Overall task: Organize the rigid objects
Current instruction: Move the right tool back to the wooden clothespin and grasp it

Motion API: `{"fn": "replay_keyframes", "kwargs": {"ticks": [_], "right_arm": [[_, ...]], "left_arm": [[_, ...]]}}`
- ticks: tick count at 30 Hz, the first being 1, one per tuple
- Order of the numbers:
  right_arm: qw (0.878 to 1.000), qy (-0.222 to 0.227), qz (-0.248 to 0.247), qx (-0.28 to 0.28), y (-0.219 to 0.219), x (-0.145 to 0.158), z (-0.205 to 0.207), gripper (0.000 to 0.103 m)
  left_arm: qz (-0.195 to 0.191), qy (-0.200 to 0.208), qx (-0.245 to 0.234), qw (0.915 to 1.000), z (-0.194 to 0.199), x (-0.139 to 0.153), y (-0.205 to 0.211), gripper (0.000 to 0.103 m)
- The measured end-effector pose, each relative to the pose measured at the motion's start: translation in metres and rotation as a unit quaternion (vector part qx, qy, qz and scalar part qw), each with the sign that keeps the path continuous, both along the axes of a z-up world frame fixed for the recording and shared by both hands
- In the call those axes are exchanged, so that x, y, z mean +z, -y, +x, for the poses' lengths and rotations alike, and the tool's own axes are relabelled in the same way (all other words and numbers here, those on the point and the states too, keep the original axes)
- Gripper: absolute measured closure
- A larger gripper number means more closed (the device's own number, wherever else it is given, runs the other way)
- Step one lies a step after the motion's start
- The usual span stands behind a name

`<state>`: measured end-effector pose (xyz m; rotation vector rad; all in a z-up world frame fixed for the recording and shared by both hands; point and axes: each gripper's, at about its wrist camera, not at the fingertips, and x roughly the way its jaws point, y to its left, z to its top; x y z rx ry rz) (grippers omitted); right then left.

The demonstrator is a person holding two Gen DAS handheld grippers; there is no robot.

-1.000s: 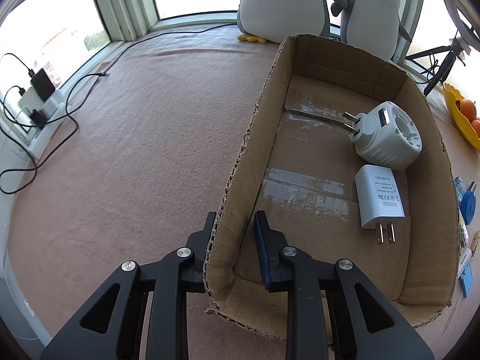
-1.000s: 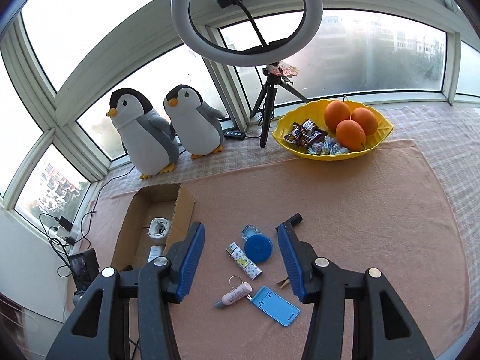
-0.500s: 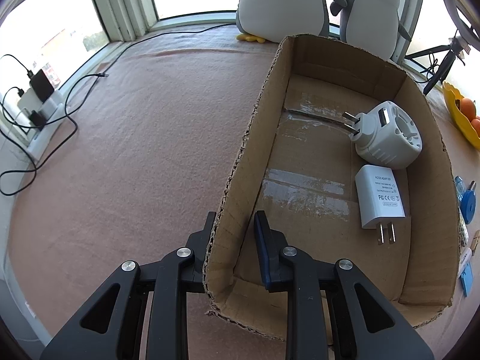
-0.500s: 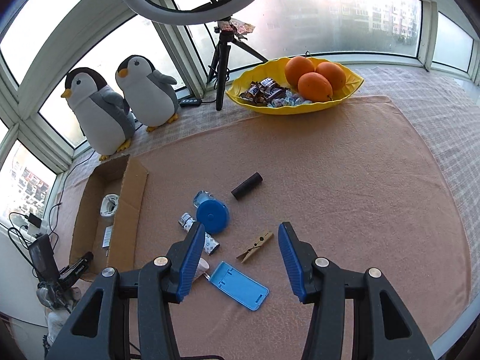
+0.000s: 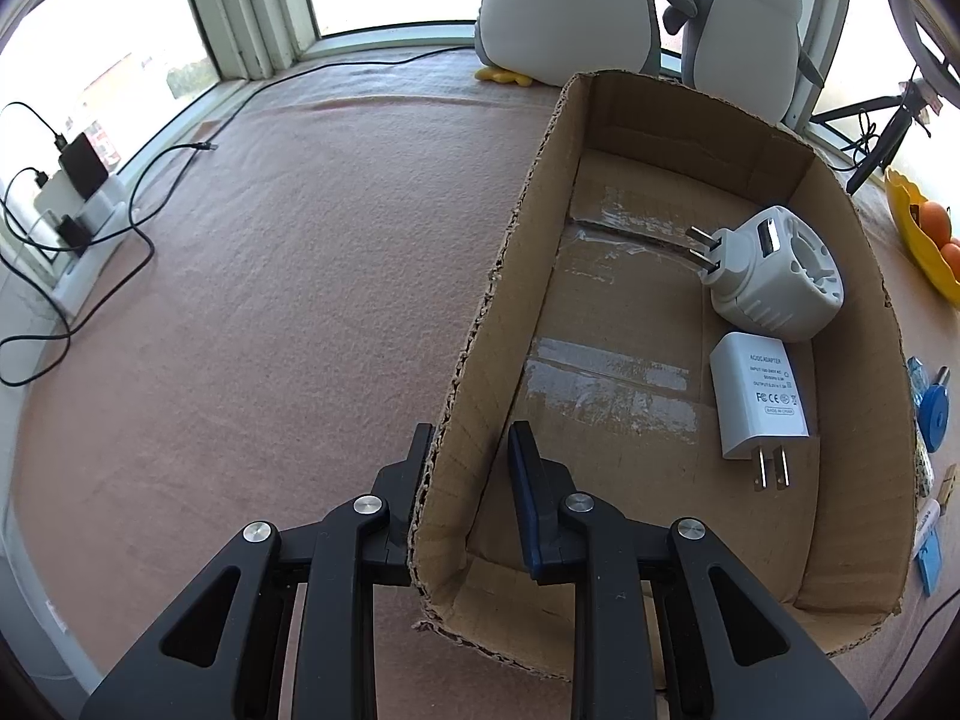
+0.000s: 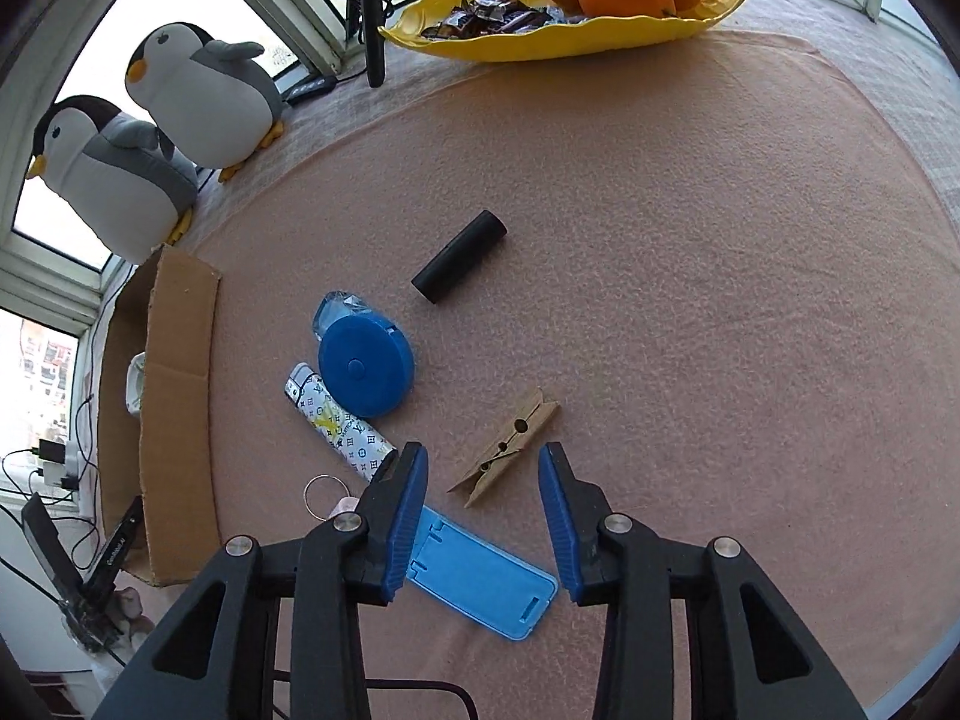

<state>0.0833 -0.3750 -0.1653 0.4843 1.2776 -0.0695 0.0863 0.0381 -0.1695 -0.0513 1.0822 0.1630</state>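
A rough, corrugated cardboard box (image 5: 672, 312) with glossy tape strips is lying on a matt, napped pink cloth (image 6: 690, 252), holding 2 smooth white plastic chargers (image 5: 757, 396). An unfinished wooden clothespin (image 6: 507, 446) is resting near a glossy blue plastic disc (image 6: 366, 365) and a smooth light-blue plastic stand (image 6: 480, 579). A matt black cylinder (image 6: 459, 256) is lying beyond them.

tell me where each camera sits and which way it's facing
Left wrist view: sits on the left claw, angled steeply down at the cardboard box holding a travel adapter and a white charger; both black fingers show, clamped on the box's side wall.
Right wrist view: sits on the right claw, angled down at a wooden clothespin lying between its closing jaws, untouched.
Shared: the box, two plush penguins, yellow fruit dish, blue tape measure.
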Motion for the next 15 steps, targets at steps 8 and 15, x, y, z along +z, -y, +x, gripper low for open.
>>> {"fn": "replay_keyframes", "kwargs": {"ticks": [8, 15], "right_arm": [[0.999, -0.021, -0.026, 0.004, -0.008, -0.014, 0.014, 0.070], [0.994, -0.033, -0.092, 0.049, -0.021, -0.017, 0.022, 0.073]], "left_arm": [[-0.003, 0.001, 0.001, 1.0000, 0.000, 0.000, 0.000, 0.080], [-0.006, 0.001, 0.003, 1.0000, 0.000, -0.001, 0.000, 0.080]]}}
